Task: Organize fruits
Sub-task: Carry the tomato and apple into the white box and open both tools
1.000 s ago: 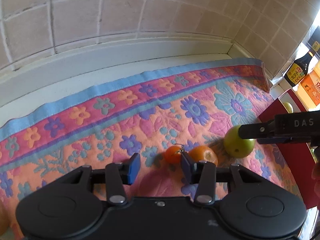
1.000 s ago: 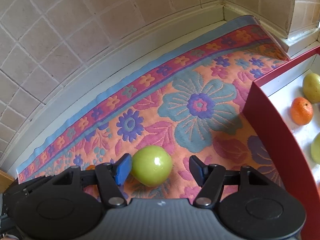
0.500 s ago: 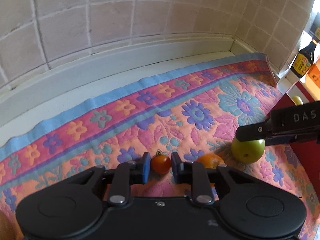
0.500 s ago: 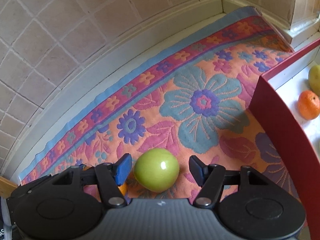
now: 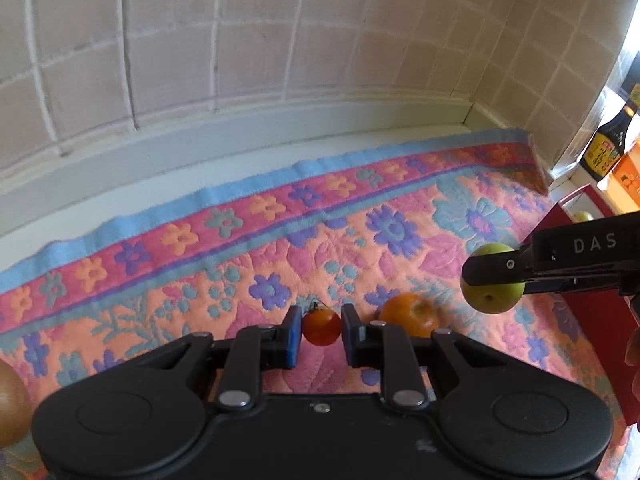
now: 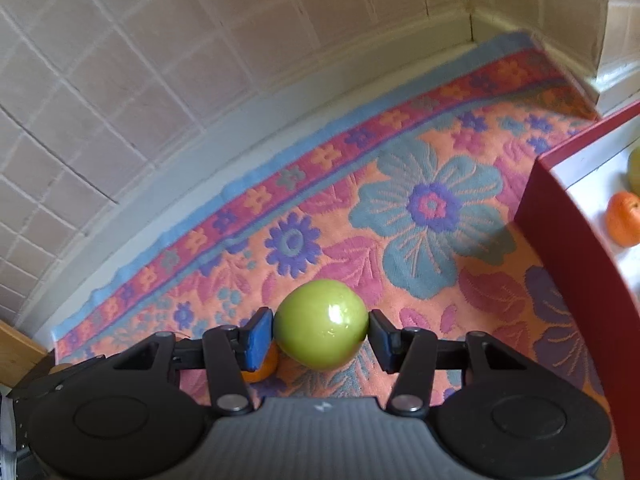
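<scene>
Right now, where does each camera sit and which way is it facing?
Left wrist: on the left claw, looking down along its fingers at the small tomato it grips over the floral cloth, tiled wall behind; its own black body shows, plus the right claw side-on.
Right wrist: on the right claw, looking down at the green apple its pads have just closed on; its own body shows, red tray at right.
Shared: apple, loose orange, cloth, tray, wall.

At the right frame edge, the box [image 6: 568, 264] and its orange [image 6: 624, 218] are cut off; a finger [image 6: 256, 340] half hides another orange [image 6: 264, 368].
</scene>
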A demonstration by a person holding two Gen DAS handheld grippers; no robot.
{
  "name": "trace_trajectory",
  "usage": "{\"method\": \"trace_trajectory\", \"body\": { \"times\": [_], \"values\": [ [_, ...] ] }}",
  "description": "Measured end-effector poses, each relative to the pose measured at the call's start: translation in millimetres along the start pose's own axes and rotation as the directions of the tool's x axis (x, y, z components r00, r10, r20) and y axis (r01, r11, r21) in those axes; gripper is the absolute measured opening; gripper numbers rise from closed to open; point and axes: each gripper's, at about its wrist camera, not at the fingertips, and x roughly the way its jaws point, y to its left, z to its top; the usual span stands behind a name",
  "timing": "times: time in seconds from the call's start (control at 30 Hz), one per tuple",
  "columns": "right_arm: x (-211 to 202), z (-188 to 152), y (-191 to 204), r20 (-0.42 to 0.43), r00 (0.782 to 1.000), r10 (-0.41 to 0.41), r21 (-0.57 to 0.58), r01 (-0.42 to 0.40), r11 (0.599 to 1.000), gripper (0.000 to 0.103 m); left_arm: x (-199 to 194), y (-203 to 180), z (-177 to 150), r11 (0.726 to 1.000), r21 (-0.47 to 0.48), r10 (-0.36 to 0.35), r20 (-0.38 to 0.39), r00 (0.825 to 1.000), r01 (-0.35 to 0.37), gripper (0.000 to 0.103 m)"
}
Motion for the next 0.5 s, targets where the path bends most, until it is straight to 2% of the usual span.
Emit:
{"method": "trace_trajectory", "body": {
  "times": [0.2, 0.33, 0.5],
  "values": [
    [-52, 2, -12, 0.098, 0.994, 0.040, 0.024, -0.043, 0.999, 0.054, -33, -19, 8, 1.000, 0.018, -0.016, 0.060, 0.998, 0.015, 0.024],
    [-95, 0, -34, 0.182, 0.983, 0.036, 0.058, -0.047, 0.997, 0.054, -53, -48, 16, 0.997, 0.075, -0.034, 0.095, 0.995, 0.027, 0.024],
    [-146, -7, -78, 0.266, 0.964, -0.006, 0.127, -0.029, 0.991, 0.054, -66, -97, 26, 0.980, 0.180, -0.108, 0.106, 0.988, 0.088, 0.024]
  ]
}}
